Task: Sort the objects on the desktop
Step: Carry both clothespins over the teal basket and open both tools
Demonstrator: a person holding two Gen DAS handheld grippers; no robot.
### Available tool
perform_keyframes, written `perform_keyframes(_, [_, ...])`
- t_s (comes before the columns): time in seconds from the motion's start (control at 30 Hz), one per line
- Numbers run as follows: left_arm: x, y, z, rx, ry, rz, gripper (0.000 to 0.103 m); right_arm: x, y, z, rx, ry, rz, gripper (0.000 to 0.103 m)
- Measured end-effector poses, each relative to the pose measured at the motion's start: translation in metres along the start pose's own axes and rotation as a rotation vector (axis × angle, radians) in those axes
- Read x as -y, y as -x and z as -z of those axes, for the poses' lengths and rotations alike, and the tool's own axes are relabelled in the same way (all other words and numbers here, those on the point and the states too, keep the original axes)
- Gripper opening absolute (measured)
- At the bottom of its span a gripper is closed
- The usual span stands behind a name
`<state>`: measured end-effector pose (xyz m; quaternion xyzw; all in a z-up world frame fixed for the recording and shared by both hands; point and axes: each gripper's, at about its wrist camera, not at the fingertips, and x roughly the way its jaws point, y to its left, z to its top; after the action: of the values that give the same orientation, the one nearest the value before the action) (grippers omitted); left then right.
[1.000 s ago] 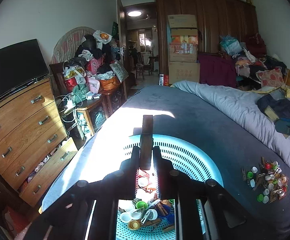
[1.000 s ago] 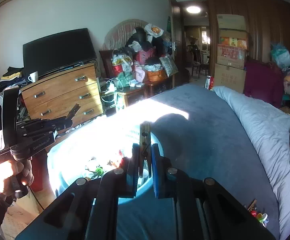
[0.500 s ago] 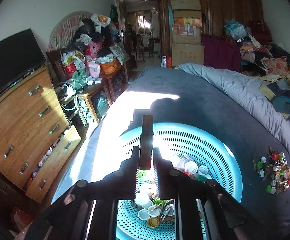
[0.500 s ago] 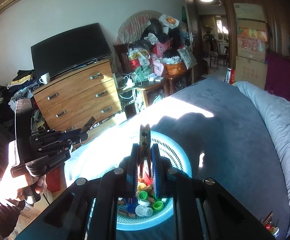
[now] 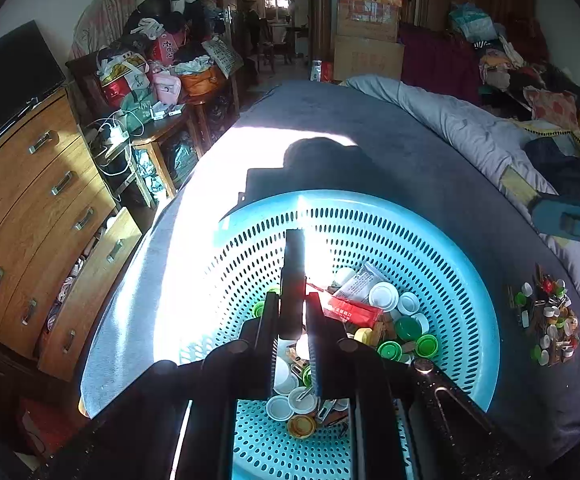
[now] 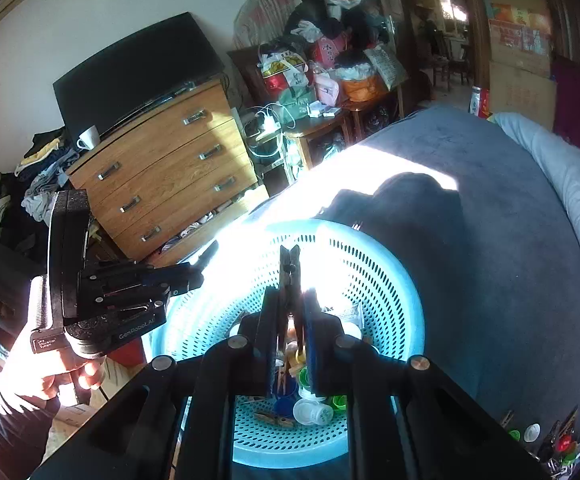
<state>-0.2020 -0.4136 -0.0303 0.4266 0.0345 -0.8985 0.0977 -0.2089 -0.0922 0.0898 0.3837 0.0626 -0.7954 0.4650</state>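
My left gripper (image 5: pixel 293 312) is clamped on a dark wooden clothespin (image 5: pixel 294 276) that stands up between the pads, and it hangs over the turquoise perforated basket (image 5: pixel 442 256) on the bed (image 5: pixel 390 148). My right gripper (image 6: pixel 290 320) is likewise closed on a wooden clothespin (image 6: pixel 290 272), held upright above the same basket (image 6: pixel 390 280). In the basket's bottom lie white and green bottle caps (image 5: pixel 394 320), a red packet (image 5: pixel 350 310) and another clothespin (image 6: pixel 273 418). Well apart from the basket, on the grey bed cover, sits a small pile of caps and pins (image 5: pixel 546 316). From my right wrist I see my left hand (image 6: pixel 53 372) gripping its handle beside the basket's rim, in front of the wooden dresser (image 6: pixel 169 172).
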Motion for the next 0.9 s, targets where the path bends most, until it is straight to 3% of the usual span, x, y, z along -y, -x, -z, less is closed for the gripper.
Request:
perform_keyframes(0.37, [0.012,-0.008,0.0,-0.011,-0.008,0.0,0.014,-0.004,-0.018,0.0,-0.016,-0.003,-0.014,0.013])
perform_keyframes(0.47, [0.013,-0.011,0.0,-0.022,-0.007,0.009,0.034,-0.006,-0.019,0.0,-0.01,-0.002,-0.019,0.016])
perform_keyframes(0.5, [0.013,-0.01,0.0,-0.014,-0.011,-0.002,0.045,-0.007,-0.02,0.0,-0.006,-0.004,-0.021,0.019])
perform_keyframes(0.53, [0.014,-0.008,0.001,-0.006,-0.016,-0.011,0.048,-0.007,-0.02,0.0,-0.004,-0.009,-0.029,0.025])
perform_keyframes(0.57, [0.016,-0.006,0.002,0.0,-0.018,-0.015,0.048,-0.007,-0.019,0.0,-0.001,-0.011,-0.035,0.037])
perform_keyframes(0.67, [0.018,-0.002,0.001,0.004,-0.019,-0.012,0.048,-0.009,-0.012,0.004,0.022,-0.009,-0.043,0.039])
perform_keyframes(0.77, [0.025,0.007,0.005,0.019,-0.017,0.011,0.048,-0.006,0.018,0.02,0.111,-0.016,-0.047,0.042])
perform_keyframes(0.83, [0.04,0.017,0.013,0.038,-0.04,0.056,0.048,0.003,0.046,0.052,0.181,-0.039,-0.042,0.06])
perform_keyframes(0.87, [0.055,0.022,0.019,0.047,-0.072,0.09,0.048,0.008,0.058,0.075,0.201,-0.042,-0.023,0.075])
perform_keyframes(0.9, [0.071,0.026,0.025,0.056,-0.112,0.125,0.048,0.016,0.068,0.103,0.213,-0.044,0.013,0.079])
